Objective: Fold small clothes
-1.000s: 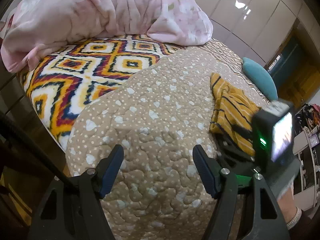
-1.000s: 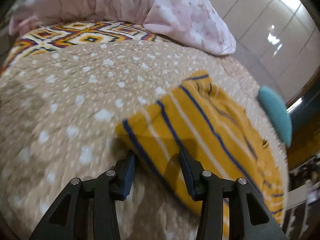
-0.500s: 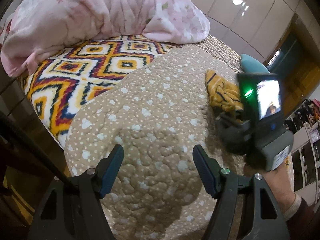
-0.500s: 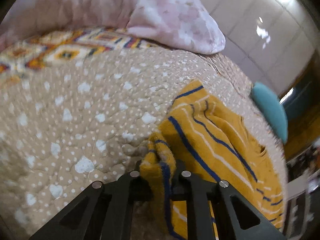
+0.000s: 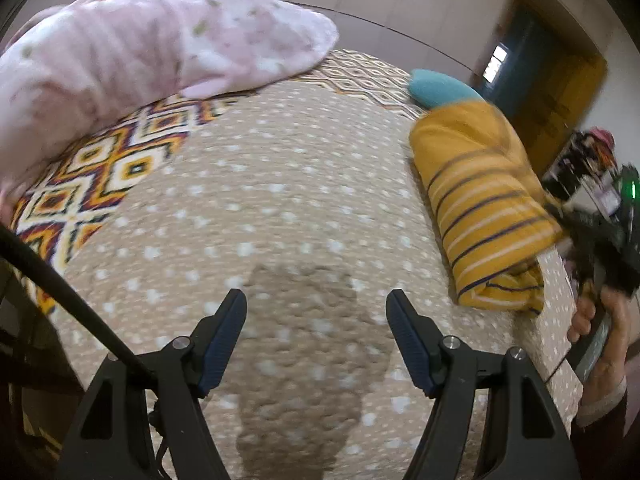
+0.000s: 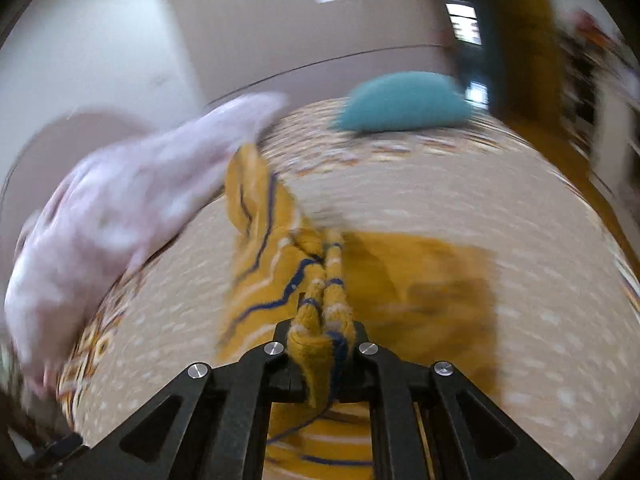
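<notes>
Since a second ago, the right gripper [image 6: 322, 344] has closed on an edge of the yellow striped knit garment [image 5: 484, 204] and swung it up and over, so the cloth now lies doubled on the right side of the bed. Its jaws are pressed together on a bunched hem of the knit, and the rest trails away from the fingers toward the far side of the bed. Motion blur softens the right wrist view.

From the left wrist view, the left gripper [image 5: 316, 336] hovers with its jaws wide apart and nothing between them, over the beige dotted quilt [image 5: 280, 216]. The garment lies ahead and to the right of this gripper, well apart from it. Its long axis runs from near to far along the right edge of the bed. The right gripper is clearly the nearer one, since it holds the cloth.

A pink floral duvet [image 5: 132, 56] is heaped at the far left, over a blanket with a diamond pattern [image 5: 116, 160]. A teal cushion [image 5: 438, 88] sits just beyond the garment's far end. Nothing lies on the quilt between the left gripper and the garment.
</notes>
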`<state>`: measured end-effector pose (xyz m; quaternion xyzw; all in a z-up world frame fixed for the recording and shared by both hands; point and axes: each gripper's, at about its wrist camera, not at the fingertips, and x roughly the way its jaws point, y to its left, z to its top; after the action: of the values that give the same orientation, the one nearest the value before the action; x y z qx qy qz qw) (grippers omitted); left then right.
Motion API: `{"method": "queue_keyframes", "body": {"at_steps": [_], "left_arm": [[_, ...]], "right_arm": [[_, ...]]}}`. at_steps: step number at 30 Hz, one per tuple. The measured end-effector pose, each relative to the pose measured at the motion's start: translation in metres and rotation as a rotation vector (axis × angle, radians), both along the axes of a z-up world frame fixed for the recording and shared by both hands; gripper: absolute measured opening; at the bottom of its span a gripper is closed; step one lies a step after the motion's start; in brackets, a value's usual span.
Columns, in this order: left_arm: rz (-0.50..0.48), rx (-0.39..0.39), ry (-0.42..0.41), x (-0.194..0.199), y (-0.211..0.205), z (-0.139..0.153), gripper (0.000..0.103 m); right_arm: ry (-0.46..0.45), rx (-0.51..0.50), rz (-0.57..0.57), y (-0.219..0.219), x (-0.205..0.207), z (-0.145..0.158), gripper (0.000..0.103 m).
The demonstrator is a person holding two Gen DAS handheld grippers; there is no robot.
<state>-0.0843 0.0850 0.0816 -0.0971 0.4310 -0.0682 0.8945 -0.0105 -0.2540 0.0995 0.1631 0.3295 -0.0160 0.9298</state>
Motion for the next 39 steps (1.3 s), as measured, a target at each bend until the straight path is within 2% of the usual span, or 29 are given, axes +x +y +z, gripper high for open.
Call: {"method": "queue_keyframes", "body": {"at_steps": [2, 4, 5, 8, 14, 21, 23, 25, 30, 34, 36, 39], "left_arm": [[-0.032, 0.01, 0.009, 0.004, -0.016, -0.004, 0.071], [-0.073, 0.005, 0.032, 0.011, -0.035, -0.009, 0.072], [-0.096, -0.004, 0.047, 0.014, -0.043, -0.011, 0.071], [-0.154, -0.034, 0.085, 0.022, -0.067, -0.014, 0.071], [-0.208, 0.001, 0.087, 0.025, -0.102, -0.01, 0.071], [-0.303, 0.025, 0.063, 0.036, -0.148, -0.001, 0.071], [-0.326, 0.041, 0.055, 0.044, -0.163, 0.0, 0.072], [-0.341, 0.04, 0.045, 0.05, -0.174, -0.001, 0.072], [-0.356, 0.095, 0.042, 0.077, -0.206, -0.024, 0.073], [-0.368, 0.173, 0.091, 0.092, -0.226, -0.058, 0.074], [-0.359, 0.16, 0.103, 0.094, -0.226, -0.064, 0.076], [-0.354, 0.109, 0.122, 0.092, -0.215, -0.057, 0.077]], "right_arm": [[0.059, 0.037, -0.087, -0.046, -0.015, -0.025, 0.007], [0.134, 0.102, -0.108, -0.072, -0.019, -0.053, 0.007], [0.167, 0.166, -0.092, -0.083, -0.022, -0.074, 0.008], [0.149, 0.287, -0.063, -0.091, -0.027, -0.091, 0.009], [0.094, 0.329, 0.006, -0.086, -0.041, -0.083, 0.008], [0.085, 0.359, -0.003, -0.1, -0.06, -0.097, 0.009], [0.08, 0.381, -0.03, -0.107, -0.067, -0.098, 0.027], [0.064, 0.364, -0.06, -0.113, -0.074, -0.093, 0.027], [-0.007, 0.37, -0.086, -0.124, -0.092, -0.07, 0.027], [-0.028, 0.364, -0.044, -0.119, -0.09, -0.062, 0.026], [-0.008, 0.338, -0.028, -0.112, -0.084, -0.065, 0.026], [0.05, 0.269, -0.037, -0.103, -0.076, -0.075, 0.027]]}}
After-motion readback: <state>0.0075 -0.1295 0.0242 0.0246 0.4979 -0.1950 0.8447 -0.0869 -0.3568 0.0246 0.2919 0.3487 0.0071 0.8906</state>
